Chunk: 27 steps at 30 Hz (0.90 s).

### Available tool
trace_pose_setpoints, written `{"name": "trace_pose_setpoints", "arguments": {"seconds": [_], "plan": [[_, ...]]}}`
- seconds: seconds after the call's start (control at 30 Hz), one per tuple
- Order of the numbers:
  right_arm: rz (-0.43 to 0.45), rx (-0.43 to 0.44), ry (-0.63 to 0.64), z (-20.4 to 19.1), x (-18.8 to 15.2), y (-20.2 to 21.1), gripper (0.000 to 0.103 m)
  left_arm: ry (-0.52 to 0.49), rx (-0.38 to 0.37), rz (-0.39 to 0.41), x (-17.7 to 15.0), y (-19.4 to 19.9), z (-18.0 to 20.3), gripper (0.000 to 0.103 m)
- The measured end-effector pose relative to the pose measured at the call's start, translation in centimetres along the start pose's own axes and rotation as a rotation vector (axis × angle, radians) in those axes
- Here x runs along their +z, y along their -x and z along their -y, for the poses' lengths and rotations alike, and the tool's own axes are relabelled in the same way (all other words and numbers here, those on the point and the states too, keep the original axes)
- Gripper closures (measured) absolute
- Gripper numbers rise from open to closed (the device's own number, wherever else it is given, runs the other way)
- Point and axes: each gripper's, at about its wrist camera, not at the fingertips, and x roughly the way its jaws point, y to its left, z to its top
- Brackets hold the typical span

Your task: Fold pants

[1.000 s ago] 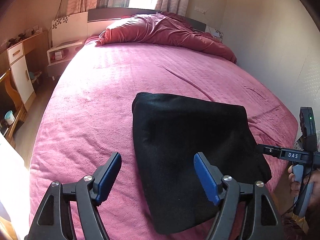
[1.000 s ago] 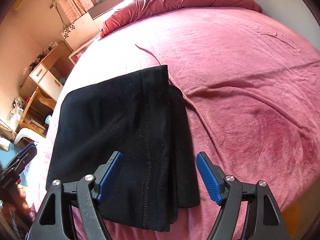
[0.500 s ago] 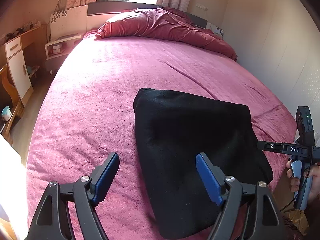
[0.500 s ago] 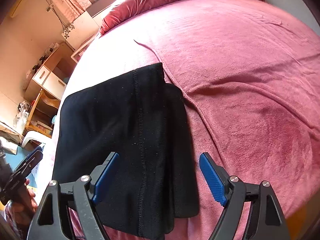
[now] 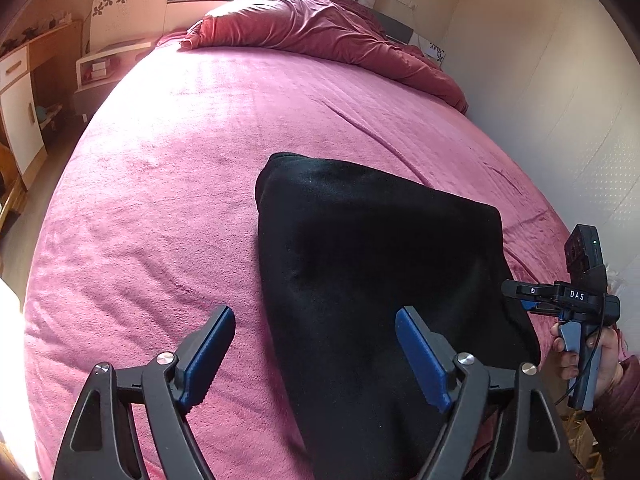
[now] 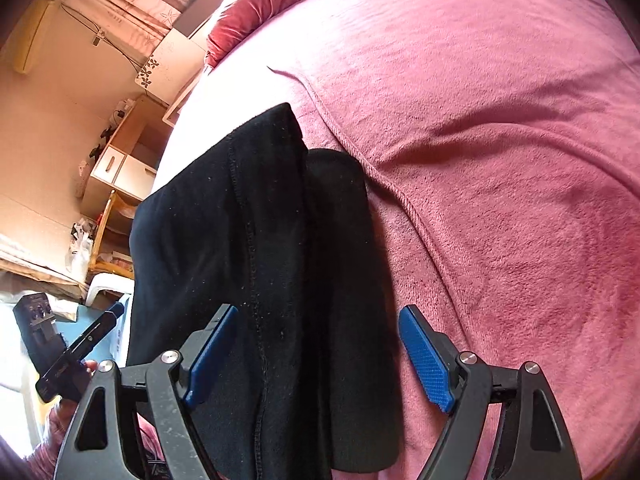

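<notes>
Folded black pants (image 5: 380,260) lie on the pink bed cover (image 5: 160,200), close to the bed's near edge. My left gripper (image 5: 314,314) hovers over the pants' left edge, its jaws opening; that edge lies below the gap and the blue pads (image 5: 208,352) do not touch it. In the right wrist view the pants (image 6: 240,220) show a stitched seam and a narrower folded layer on their right side. My right gripper (image 6: 319,312) stands open above that right part, with the cloth beneath it untouched. Each hand-held gripper also shows at the edge of the other's view.
A heaped red quilt (image 5: 320,32) lies at the head of the bed. A white nightstand (image 5: 104,68) and a wooden desk with drawers (image 6: 120,160) stand to the bed's left. A pale wall (image 5: 560,100) runs along the right. A long crease crosses the cover (image 6: 400,192).
Both grippers have come down and closer to the pants, which now fill more of each view. The left jaws have spread a little wider. The pants lie as before.
</notes>
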Motion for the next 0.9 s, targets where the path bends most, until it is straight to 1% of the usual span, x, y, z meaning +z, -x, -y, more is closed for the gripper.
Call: {"name": "trace_pose_setpoints", "arguments": {"seconds": [0.07,0.2,0.27,0.43,0.5,0.57,0.6,0.63,0.7,0.73,0.8,0.87,0.9], "plan": [[-0.008,0.02,-0.016,0.5,0.1,-0.4,0.021,0.026,-0.022,-0.012,0.2,-0.6,-0.6,0.018],[-0.028,0.07,-0.04,1.3,0.2,-1.2,0.021,0.12,-0.092,-0.046,0.5,-1.9,-2.4,0.018],[-0.034,0.09,-0.046,1.6,0.2,-1.4,0.021,0.159,-0.115,-0.059,0.7,-2.4,-3.1,0.015],[-0.042,0.139,-0.04,2.8,-0.2,-1.2,0.021,0.207,-0.202,-0.07,1.1,-3.3,-3.9,0.015],[-0.05,0.156,-0.032,2.8,-0.5,-1.1,0.023,0.225,-0.235,-0.095,1.2,-4.0,-4.0,0.015],[-0.047,0.171,-0.043,3.1,-0.5,-0.8,0.03,0.236,-0.243,-0.11,1.1,-4.6,-4.0,0.016],[-0.043,0.186,-0.044,3.1,-0.4,-0.7,0.036,0.236,-0.247,-0.118,1.1,-4.9,-3.9,0.017],[-0.041,0.177,-0.027,2.8,-0.3,-0.7,0.036,0.239,-0.251,-0.13,1.1,-5.3,-3.7,0.018],[-0.056,0.153,0.024,2.0,-0.3,-1.3,0.036,0.257,-0.259,-0.164,0.8,-6.4,-3.6,0.025],[-0.071,0.152,0.027,2.0,-0.3,-1.6,0.036,0.267,-0.26,-0.183,0.6,-6.9,-3.6,0.029],[-0.096,0.176,0.013,2.4,-0.4,-2.3,0.035,0.29,-0.269,-0.187,0.2,-7.3,-3.5,0.029],[-0.103,0.192,0.016,2.6,-0.5,-2.5,0.033,0.28,-0.261,-0.185,0.3,-7.2,-3.1,0.03],[-0.107,0.191,0.027,2.4,-0.6,-2.6,0.031,0.283,-0.262,-0.189,0.3,-7.3,-3.0,0.03]]}}
